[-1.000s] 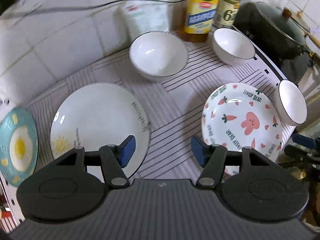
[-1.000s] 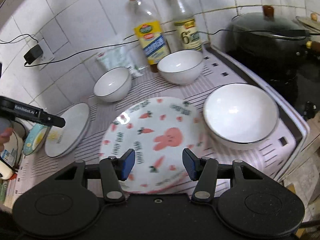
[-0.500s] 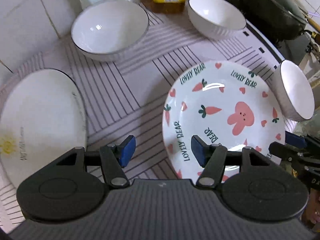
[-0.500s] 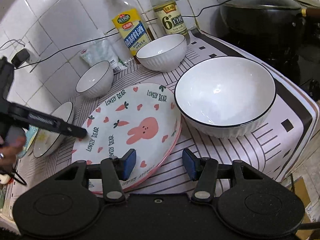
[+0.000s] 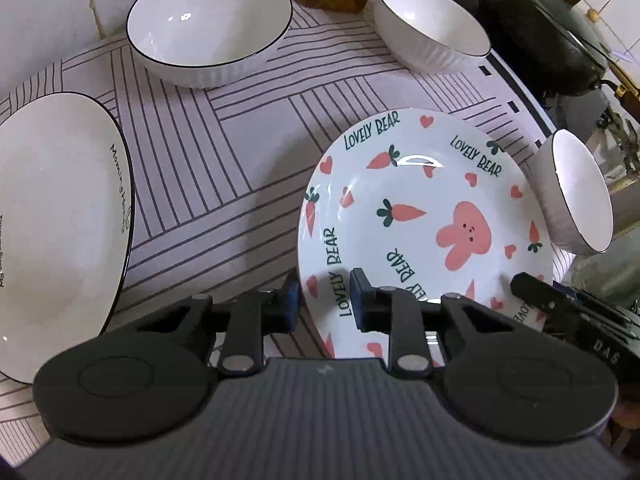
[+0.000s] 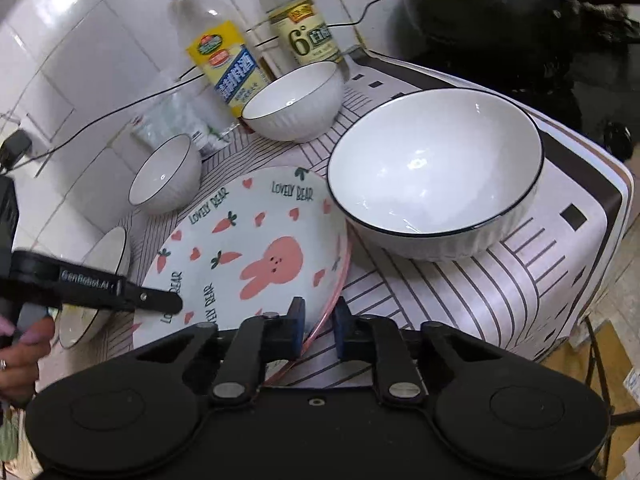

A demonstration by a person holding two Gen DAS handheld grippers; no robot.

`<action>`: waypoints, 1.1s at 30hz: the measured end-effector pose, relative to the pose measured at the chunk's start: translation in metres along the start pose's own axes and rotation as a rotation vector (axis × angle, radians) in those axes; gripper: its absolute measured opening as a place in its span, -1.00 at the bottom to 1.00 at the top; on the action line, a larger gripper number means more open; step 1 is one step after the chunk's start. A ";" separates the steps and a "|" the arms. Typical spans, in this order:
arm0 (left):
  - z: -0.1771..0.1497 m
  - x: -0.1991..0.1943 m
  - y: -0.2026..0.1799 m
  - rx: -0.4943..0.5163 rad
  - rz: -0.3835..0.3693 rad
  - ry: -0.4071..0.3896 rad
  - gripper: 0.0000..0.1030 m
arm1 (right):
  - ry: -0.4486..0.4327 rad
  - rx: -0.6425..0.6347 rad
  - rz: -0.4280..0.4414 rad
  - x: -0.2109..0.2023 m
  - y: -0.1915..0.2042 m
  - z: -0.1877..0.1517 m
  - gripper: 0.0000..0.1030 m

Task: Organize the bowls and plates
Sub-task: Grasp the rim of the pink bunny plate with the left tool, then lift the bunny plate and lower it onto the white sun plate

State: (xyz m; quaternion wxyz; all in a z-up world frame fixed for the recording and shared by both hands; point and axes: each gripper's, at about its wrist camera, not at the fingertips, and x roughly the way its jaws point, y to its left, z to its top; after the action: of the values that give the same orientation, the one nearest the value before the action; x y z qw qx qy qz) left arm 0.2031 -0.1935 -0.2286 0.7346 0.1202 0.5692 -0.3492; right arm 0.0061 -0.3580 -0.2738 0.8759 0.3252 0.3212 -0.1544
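A bunny-and-carrot plate (image 5: 420, 200) (image 6: 256, 240) lies on the striped mat. My left gripper (image 5: 324, 304) straddles its near-left rim, jaws closing with the pads against the rim. My right gripper (image 6: 319, 328) is closing on the near-right rim, the pink edge between its pads. Each gripper shows in the other's view: the left finger (image 6: 160, 300) and the right finger (image 5: 532, 284). A plain white plate (image 5: 56, 220) lies to the left. White bowls stand around: one big (image 6: 436, 168), two at the back (image 5: 208, 28) (image 5: 432, 28).
Two bottles (image 6: 228, 64) (image 6: 308, 32) and a plastic bag stand against the tiled wall. A black lidded pan (image 6: 488, 12) sits at the right. The mat's edge (image 6: 600, 208) drops off on the right. A hand (image 6: 20, 356) holds the left gripper.
Both grippers came down onto the bunny plate. The left one shifted right, off the white plate. Both pairs of jaws narrowed from wide open onto the plate's rim.
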 end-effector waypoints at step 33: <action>-0.043 -0.097 0.032 -0.209 0.047 -0.113 -0.56 | 0.107 -0.271 0.209 -0.032 0.063 0.030 -0.58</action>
State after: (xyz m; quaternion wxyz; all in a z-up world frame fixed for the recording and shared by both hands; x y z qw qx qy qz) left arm 0.1807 -0.1093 -0.1605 0.7821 0.0366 0.5571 -0.2769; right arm 0.0262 -0.3297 -0.2058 0.9047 0.2437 0.3496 -0.0004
